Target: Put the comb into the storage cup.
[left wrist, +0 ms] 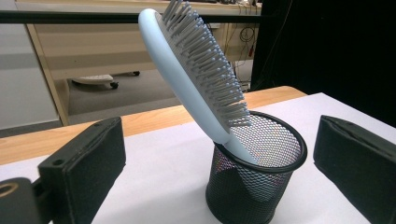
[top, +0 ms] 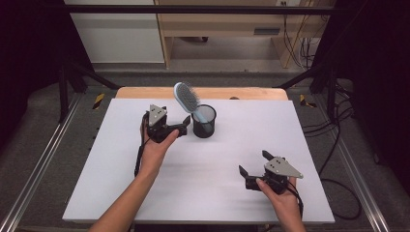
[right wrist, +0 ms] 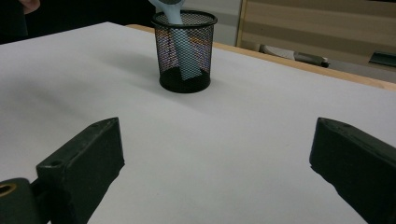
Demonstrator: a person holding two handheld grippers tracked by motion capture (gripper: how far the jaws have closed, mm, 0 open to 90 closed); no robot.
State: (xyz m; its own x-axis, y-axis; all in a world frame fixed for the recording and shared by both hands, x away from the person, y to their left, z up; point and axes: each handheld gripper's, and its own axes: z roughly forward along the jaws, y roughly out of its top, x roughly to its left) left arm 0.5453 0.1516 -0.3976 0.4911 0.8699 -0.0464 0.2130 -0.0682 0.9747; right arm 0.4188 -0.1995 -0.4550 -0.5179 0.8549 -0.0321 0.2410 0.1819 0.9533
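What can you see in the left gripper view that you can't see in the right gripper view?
The left gripper view has the hairbrush head with its grey bristles, leaning out over the cup's rim, plus a chair base on the floor behind. The right gripper view has the brush's handle seen through the mesh, reaching down to the cup's bottom, and a wide stretch of white table. Both show the black mesh cup standing upright, and open jaws holding nothing.

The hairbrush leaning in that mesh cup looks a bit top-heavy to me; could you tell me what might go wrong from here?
The hairbrush stands handle-down, its head leaning far past the rim of the mesh cup, so a nudge might tip both over. The open left gripper sits right beside the cup and could knock it. Pulling the brush out at an angle may drag the light cup along.
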